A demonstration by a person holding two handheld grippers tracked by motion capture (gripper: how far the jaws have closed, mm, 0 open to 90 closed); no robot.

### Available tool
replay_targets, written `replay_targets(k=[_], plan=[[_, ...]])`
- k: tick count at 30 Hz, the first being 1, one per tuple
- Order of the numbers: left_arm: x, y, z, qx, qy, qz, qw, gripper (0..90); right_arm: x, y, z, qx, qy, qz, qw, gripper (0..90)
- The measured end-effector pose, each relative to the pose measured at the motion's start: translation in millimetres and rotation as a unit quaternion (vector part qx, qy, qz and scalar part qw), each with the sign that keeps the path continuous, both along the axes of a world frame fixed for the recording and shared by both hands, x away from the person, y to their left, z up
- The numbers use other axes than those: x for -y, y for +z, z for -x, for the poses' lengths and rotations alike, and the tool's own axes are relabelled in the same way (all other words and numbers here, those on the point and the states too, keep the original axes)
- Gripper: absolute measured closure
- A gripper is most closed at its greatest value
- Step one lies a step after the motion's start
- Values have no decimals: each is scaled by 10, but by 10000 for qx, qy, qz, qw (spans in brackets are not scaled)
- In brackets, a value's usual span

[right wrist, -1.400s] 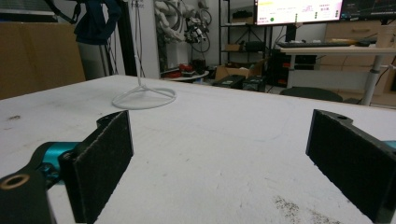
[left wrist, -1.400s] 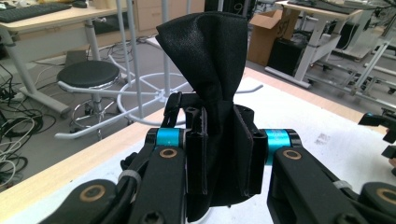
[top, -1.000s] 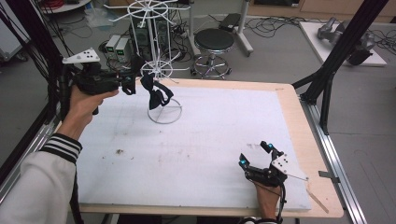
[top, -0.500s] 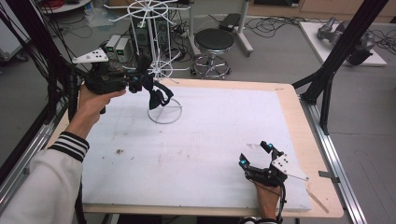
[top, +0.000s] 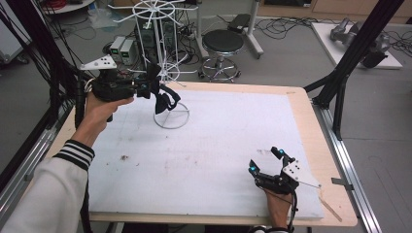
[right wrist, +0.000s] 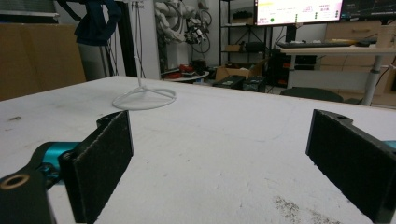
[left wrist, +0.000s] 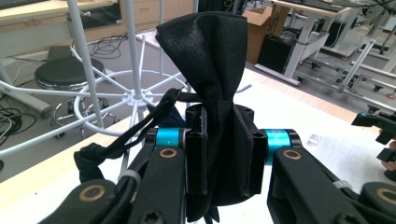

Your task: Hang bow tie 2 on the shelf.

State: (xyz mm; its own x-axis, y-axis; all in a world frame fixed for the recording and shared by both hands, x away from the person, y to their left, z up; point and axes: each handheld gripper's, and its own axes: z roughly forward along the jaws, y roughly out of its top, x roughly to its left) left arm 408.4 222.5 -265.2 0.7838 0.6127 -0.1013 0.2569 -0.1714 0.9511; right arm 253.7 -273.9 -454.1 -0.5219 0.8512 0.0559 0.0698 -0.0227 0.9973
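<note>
My left gripper (top: 147, 89) is raised over the table's far left, shut on a black cloth item (top: 165, 100) with a strap. In the left gripper view the cloth (left wrist: 205, 46) fans up out of the pinched jaws, and its strap (left wrist: 122, 143) loops off to the left. The gripper (left wrist: 223, 122) sits right beside a white wire rack (top: 171, 116), whose spoked hub (left wrist: 134, 96) is just behind the cloth. My right gripper (top: 265, 162) rests open on the white mat near the front right. Nothing lies between its pads (right wrist: 103, 158).
The rack's ring base (right wrist: 144, 98) stands on the white mat (top: 228, 136) at the back left. Its pole rises to a spoked top (top: 160, 7). A wooden table edge (top: 311, 121) frames the mat. A stool (top: 222, 43) and black frame posts (top: 340, 82) stand beyond.
My left gripper has shifted a little to the right, closer to the rack, with the black cloth still in it. The right gripper has stayed put.
</note>
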Motion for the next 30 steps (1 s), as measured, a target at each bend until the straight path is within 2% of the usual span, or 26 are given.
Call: replay_targets(k=[16,18,22,25,26,30], plan=[[21,-52,58,56,-102,-197,9997,742,-1,1,4,-19,2,2,10000,67],[18,-60,78,177,-159,-149,9996,686,-2,1,4,-20,1,1,10000,67],[34,-52,112,206,-185,-118,9995,464,-3,0,3,-16,-3,-2,10000,67],[29,-46,127,226,-281,-115,9993,365,0,1,0,-2,-3,13,10000,67],[30,-44,133,222,-287,-141,9992,338,0,0,0,0,-4,15,10000,67],[49,-48,141,211,-320,-238,9990,327,0,0,-1,-1,-6,17,10000,67]])
